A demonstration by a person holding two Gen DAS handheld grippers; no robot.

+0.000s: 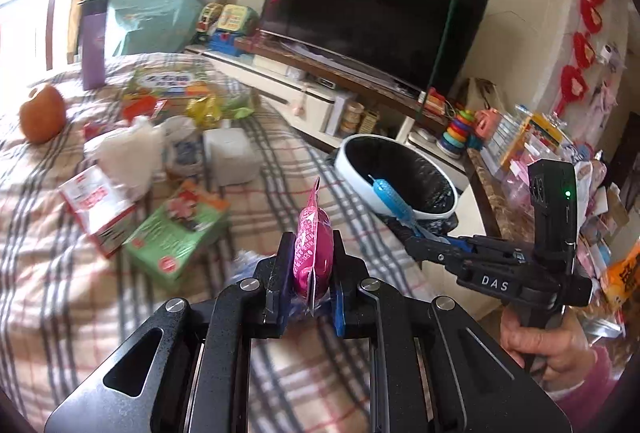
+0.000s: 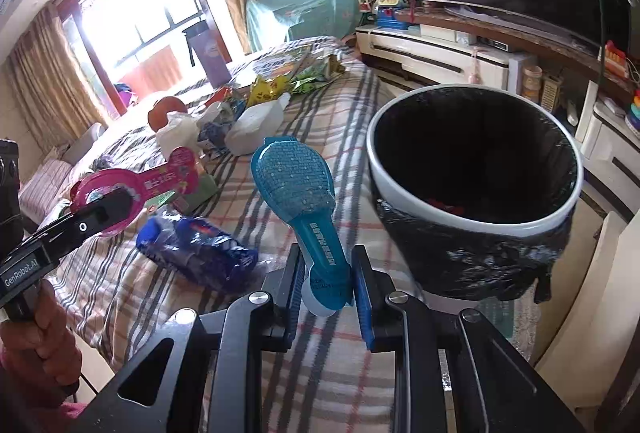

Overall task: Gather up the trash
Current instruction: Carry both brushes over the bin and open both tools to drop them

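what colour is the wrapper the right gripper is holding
Translucent blue wrapper with a dotted texture, clearest in the right wrist view.

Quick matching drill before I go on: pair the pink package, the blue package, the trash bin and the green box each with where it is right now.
Things:
1. pink package
2. blue package
3. trash bin
4. green box

Places:
A. lying on the plaid blanket
B. clamped in the right tongs
C. standing beside the bed, lined with a black bag
D. clamped in the left tongs

Pairs: 1-D, 2-B, 3-C, 4-A
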